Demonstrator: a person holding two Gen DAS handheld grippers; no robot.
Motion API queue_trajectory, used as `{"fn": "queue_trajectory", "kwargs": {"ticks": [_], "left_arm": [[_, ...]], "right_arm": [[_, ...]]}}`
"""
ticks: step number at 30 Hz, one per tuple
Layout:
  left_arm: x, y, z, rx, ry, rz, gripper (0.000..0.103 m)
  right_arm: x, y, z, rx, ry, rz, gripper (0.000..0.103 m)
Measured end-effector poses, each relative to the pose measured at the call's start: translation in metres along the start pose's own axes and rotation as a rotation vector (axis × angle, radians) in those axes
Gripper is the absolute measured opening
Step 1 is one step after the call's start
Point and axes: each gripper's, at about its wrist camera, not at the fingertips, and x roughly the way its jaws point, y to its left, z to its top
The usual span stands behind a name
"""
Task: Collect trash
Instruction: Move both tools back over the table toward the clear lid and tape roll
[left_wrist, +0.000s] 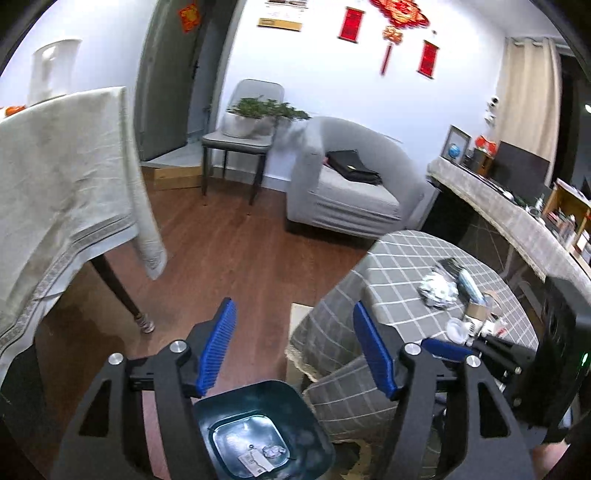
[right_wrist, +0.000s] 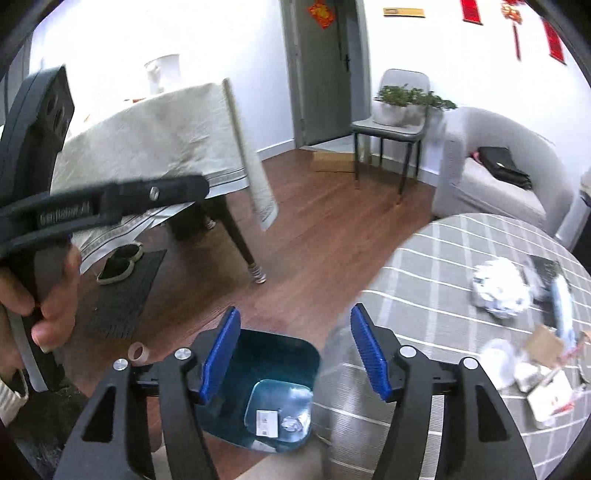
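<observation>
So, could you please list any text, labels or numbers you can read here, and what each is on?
Nothing can be read.
White label in the bin: print too small.
Red wall hangings: characters blurred.
Red paper on the door: blurred.
Embossed strip on the left gripper's body: blurred.
Packaging on the checked table: too small.

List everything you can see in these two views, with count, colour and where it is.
bin: one, dark teal, on floor below grippers
scraps in bin: two, white, at bottom
round table: one, grey checked cloth, right
trash on table: several pieces, mostly white
dining table: one, cream cloth, left
chair: one, grey, holds potted plant
sofa: one, grey
tape roll: one, beige, on floor
left gripper: blue pads, open
right gripper: blue pads, open
</observation>
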Motion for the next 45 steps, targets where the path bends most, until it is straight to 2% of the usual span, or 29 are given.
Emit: {"fn": "queue_trajectory", "kwargs": {"ticks": [4,10,14,19,25,31,35,38,40,42,45], "left_arm": [[0.011,-0.025,-0.004,0.019,0.02,-0.041,0.073],[0.026,-0.063,-0.007,0.046,0.04,-0.091,0.076],[0.038,-0.088,-0.012,0.082,0.062,-0.102,0.078],[0.057,-0.118,-0.021,0.121,0.103,-0.117,0.078],[0.074,-0.162,-0.035,0.202,0.142,-0.136,0.078],[0.102,-0.196,-0.055,0.283,0.224,-0.123,0.078],[0.121,-0.209,-0.064,0.3,0.271,-0.122,0.075],[0.13,-0.217,-0.068,0.337,0.265,-0.092,0.073],[0.133,-0.22,-0.066,0.338,0.264,-0.089,0.07],[0.137,-0.223,-0.064,0.344,0.262,-0.084,0.06],[0.142,-0.228,-0.062,0.359,0.257,-0.079,0.058]], "right_arm": [[-0.022,-0.024,-0.001,0.036,-0.044,-0.04,0.072],[-0.057,-0.071,-0.007,0.07,-0.088,-0.123,0.075],[-0.089,-0.103,-0.022,0.129,-0.149,-0.184,0.077],[-0.103,-0.137,-0.037,0.167,-0.141,-0.256,0.077],[-0.122,-0.163,-0.054,0.211,-0.155,-0.283,0.077],[-0.132,-0.185,-0.068,0.247,-0.131,-0.32,0.078],[-0.136,-0.2,-0.077,0.271,-0.11,-0.33,0.078],[-0.138,-0.212,-0.086,0.296,-0.089,-0.328,0.078],[-0.137,-0.216,-0.089,0.308,-0.07,-0.329,0.078],[-0.136,-0.223,-0.09,0.318,-0.06,-0.335,0.078],[-0.135,-0.232,-0.09,0.321,-0.052,-0.341,0.078]]}}
